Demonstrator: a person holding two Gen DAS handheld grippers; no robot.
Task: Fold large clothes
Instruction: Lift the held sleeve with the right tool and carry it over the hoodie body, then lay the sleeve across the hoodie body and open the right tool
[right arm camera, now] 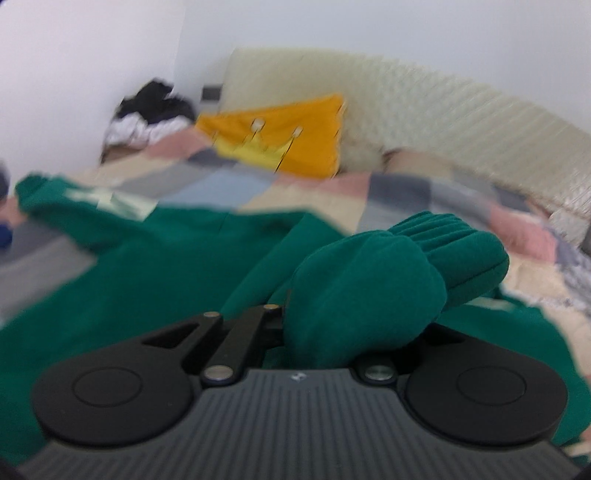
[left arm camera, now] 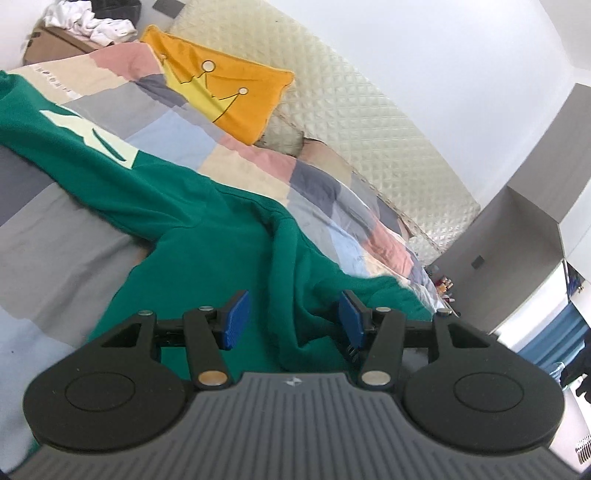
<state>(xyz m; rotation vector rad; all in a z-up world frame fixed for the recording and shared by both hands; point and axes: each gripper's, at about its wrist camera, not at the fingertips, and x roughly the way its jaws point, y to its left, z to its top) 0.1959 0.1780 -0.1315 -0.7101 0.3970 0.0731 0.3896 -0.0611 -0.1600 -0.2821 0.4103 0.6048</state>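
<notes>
1. A green sweatshirt point(left arm camera: 207, 229) lies spread across a bed, on a patchwork quilt point(left arm camera: 177, 122) of pink, grey, blue and cream squares.
2. In the left wrist view the sweatshirt runs from the upper left, where a pale printed patch point(left arm camera: 92, 134) shows, down to the lower middle under the camera, with a raised fold running through it.
3. The left tongs point(left arm camera: 293, 319) stand spread, blue pads point(left arm camera: 236, 317) apart, just over the green cloth. Nothing is pinched between them; a ridge of cloth lies below the gap.
4. The right tongs point(right arm camera: 291, 325) are pressed together on the sweatshirt's sleeve point(right arm camera: 369, 291). The bunched cloth covers the fingertips, and the ribbed cuff point(right arm camera: 454, 243) sticks out beyond, toward the right.
5. The right wrist view is blurred; the rest of the sweatshirt lies below and to the left of the held sleeve.
6. An orange pillow point(left arm camera: 229, 92) with a yellow crown print rests at the head of the bed, against a cream quilted headboard point(left arm camera: 332, 103).
7. A heap of white and dark clothes point(left arm camera: 88, 22) sits on a brown box point(left arm camera: 55, 46) in the corner past the bed.
8. Grey cabinets point(left arm camera: 524, 229) stand at the right edge of the left wrist view.
</notes>
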